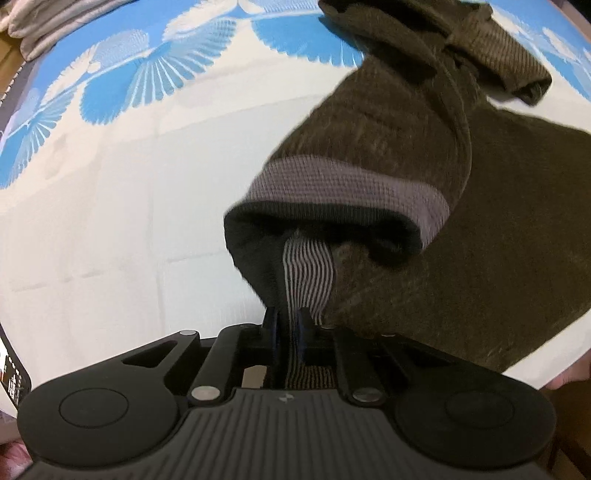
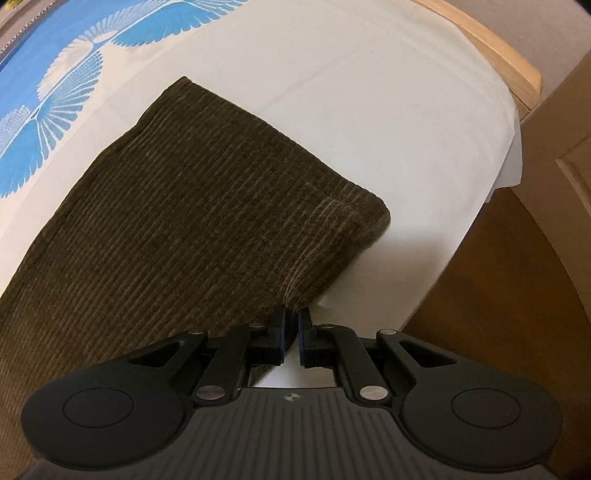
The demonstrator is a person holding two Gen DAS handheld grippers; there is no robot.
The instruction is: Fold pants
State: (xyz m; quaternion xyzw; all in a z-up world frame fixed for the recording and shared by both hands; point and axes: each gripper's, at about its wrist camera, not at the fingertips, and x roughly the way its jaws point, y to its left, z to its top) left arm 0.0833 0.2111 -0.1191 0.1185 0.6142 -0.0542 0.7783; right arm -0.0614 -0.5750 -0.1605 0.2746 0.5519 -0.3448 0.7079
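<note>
Dark olive corduroy pants (image 1: 388, 122) lie on a white bedsheet (image 1: 110, 221). In the left wrist view the waist end is lifted, showing a grey band (image 1: 347, 181) and a dark lining. My left gripper (image 1: 286, 321) is shut on the striped elastic of the waistband (image 1: 308, 277), which hangs taut from the opening. In the right wrist view a flat pant leg (image 2: 192, 192) ends in a hem (image 2: 351, 229). My right gripper (image 2: 292, 323) is shut on the edge of that leg near the hem corner, with the fabric pinched between the blue pads.
The sheet carries a blue and white fan pattern (image 1: 122, 81) toward the far side. A grey folded cloth (image 1: 33, 29) lies at the top left. The bed's wooden rim (image 2: 495, 48) and the drop to the brown floor (image 2: 498, 295) are on the right.
</note>
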